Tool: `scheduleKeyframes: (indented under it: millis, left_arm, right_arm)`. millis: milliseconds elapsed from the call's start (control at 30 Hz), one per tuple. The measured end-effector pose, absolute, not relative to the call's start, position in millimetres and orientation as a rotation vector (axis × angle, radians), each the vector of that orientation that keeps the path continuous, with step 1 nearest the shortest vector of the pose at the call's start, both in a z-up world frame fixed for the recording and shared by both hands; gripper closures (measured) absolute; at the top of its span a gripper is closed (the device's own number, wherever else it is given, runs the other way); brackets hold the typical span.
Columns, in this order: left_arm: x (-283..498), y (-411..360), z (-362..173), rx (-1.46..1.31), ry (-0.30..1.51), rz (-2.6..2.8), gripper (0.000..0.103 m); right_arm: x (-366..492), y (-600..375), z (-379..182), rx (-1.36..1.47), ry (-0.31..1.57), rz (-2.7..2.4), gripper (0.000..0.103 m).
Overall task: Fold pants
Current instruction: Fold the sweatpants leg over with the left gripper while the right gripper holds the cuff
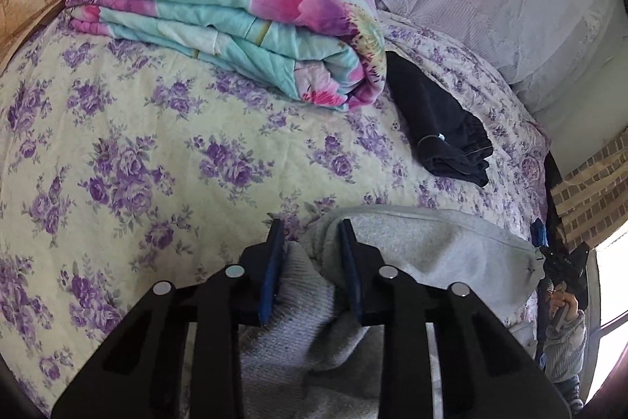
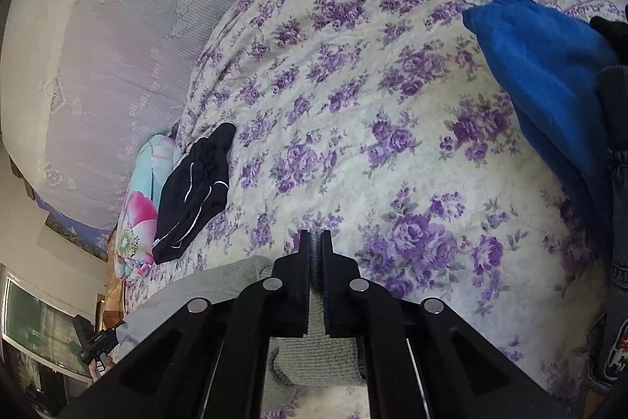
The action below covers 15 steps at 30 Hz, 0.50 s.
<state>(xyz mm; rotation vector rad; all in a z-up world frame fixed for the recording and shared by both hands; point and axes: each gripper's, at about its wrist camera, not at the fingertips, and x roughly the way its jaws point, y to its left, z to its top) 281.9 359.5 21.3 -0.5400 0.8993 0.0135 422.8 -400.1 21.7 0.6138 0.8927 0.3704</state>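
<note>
Your left gripper (image 1: 310, 242) has a bunched fold of the grey pants (image 1: 431, 242) between half-closed fingers; your right gripper (image 2: 315, 250) is clenched on their ribbed cuff at 6 o'clock. Pull both ends taut before laying them on the floral bedspread (image 2: 353, 105).

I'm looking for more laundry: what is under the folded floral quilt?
Under the folded floral quilt shows only the purple-flowered bedspread; folded black pants lie beside it, not beneath. Anything directly under it is covered.
</note>
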Motion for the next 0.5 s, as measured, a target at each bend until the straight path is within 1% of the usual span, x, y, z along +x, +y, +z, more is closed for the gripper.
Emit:
scheduleKeyframes:
  millis: [133,267,400,500]
  left_arm:
    - [272,356,32,-0.519,0.879,0.005,0.078]
    - [265,361,36,-0.556,0.85,0.008,0.08]
    - [254,366,47,-0.599,0.792,0.005,0.081]
    - [229,368,56,-0.621,0.736,-0.023,0.083]
  right_arm:
    - [415,-402,29,0.599,0.882,0.368,0.098]
    - [412,-409,30,0.63,0.871,0.361,0.099]
    - [401,-407,50,0.618,0.827,0.393,0.099]
    - [380,-409,64,0.604,0.792,0.42,0.099]
